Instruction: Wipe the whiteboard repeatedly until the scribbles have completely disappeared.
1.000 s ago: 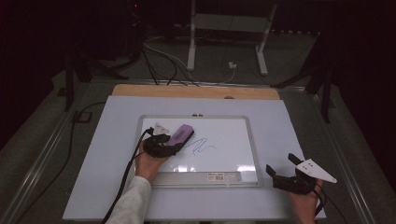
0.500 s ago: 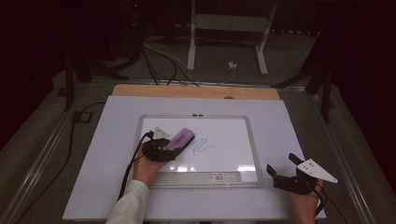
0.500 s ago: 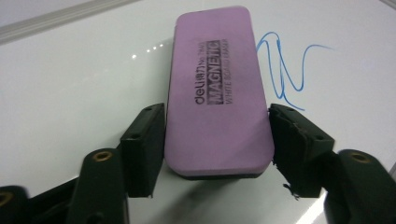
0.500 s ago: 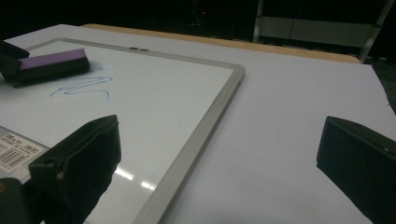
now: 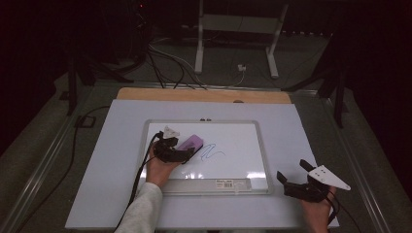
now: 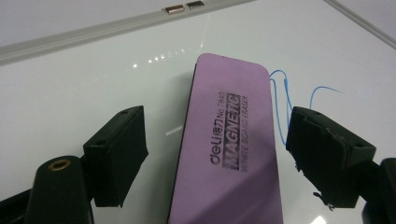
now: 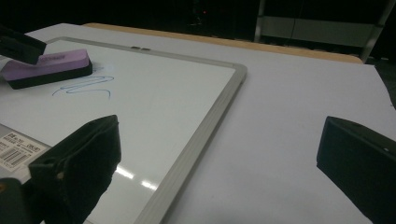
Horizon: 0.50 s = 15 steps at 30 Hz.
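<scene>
- Eraser (image 6: 233,140), purple, printed "MAGNETIC WHITE BOARD ERASER", is lying flat on the whiteboard (image 5: 243,136), in its left half, just beside a blue marker squiggle (image 5: 212,152).
- Left gripper (image 6: 219,158) is straddling the eraser: one black jaw is standing on each long side, with bare board showing between the left pad and the eraser's edge; the right pad is sitting near the other edge, and contact there cannot be told.
- Its jaws have just been opening, with the eraser lying between them; the pads are not clamping it.
- In the high view the left gripper (image 5: 187,154) is resting over the board's left part, the person's left hand (image 5: 160,167) and pale sleeve (image 5: 141,211) coming in from below.
- Right gripper (image 5: 296,177) is hovering off the board's lower right corner, over the white table sheet (image 5: 107,165), well apart from the eraser.
- Its jaws are standing wide apart, holding nothing; the right gripper view is looking across the board's frame (image 7: 205,135) toward the eraser (image 7: 46,67).
- Barcode label (image 5: 228,183) is sitting on the board's bottom edge.
</scene>
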{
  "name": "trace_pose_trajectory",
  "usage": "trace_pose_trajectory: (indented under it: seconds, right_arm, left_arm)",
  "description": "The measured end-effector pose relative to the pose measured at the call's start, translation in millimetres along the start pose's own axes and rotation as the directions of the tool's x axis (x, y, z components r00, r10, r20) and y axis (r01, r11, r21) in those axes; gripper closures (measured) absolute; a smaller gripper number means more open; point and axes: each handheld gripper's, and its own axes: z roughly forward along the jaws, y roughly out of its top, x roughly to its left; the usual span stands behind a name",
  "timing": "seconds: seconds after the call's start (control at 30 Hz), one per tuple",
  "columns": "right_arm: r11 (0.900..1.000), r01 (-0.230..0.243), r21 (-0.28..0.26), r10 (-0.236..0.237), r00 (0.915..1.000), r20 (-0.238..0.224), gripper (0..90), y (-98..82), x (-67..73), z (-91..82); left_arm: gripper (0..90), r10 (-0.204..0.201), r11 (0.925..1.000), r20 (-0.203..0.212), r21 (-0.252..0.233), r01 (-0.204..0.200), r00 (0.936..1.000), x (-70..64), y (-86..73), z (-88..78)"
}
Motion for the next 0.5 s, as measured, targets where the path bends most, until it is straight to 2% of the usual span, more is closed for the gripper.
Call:
trace_pose_trajectory:
  seconds: [0.1, 0.2, 0.4, 0.43, 0.47, 0.5]
  right_arm:
    - [1.0, -0.001, 0.0, 0.001, 1.0, -0.001, 0.0, -0.1, -0.2, -0.2]
    - [1.0, 0.0, -0.001, 0.0, 1.0, -0.001, 0.0, 0.0, -0.2, -0.6]
    - [1.0, 0.001, 0.001, -0.001, 1.0, -0.004, 0.0, 0.1, 0.5, 0.1]
    - [1.0, 0.002, 0.0, -0.002, 1.0, -0.005, 0.0, 0.2, 0.9, 0.0]
    - [1.0, 0.002, 0.0, -0.002, 1.0, -0.005, 0.0, 0.2, 0.9, 0.0]
    - [1.0, 0.001, 0.001, -0.001, 1.0, -0.004, 0.0, 0.0, 0.5, 0.0]
  left_arm:
    - [21.2, -0.009, 1.0, -0.001, 0.0, 0.009, 1.0, -0.2, 1.6, 4.7]
    - [22.1, -0.003, 0.9998, -0.01, 0.017, 0.003, 0.9999, -0.4, 1.8, 8.4]
    - [25.6, 0.002, 0.9994, -0.003, 0.034, -0.002, 1.0, -1.3, 1.2, 13.9]
    - [31.3, 0.006, 0.9994, 0.003, 0.035, -0.006, 1.0, -1.9, 1.1, 14.2]
    - [31.3, 0.01, 0.9992, 0.013, 0.037, -0.01, 0.9999, -2.3, 0.9, 14.4]
    - [40.8, 0.019, 0.999, 0.011, 0.039, -0.02, 0.9998, -3.2, 0.9, 14.1]
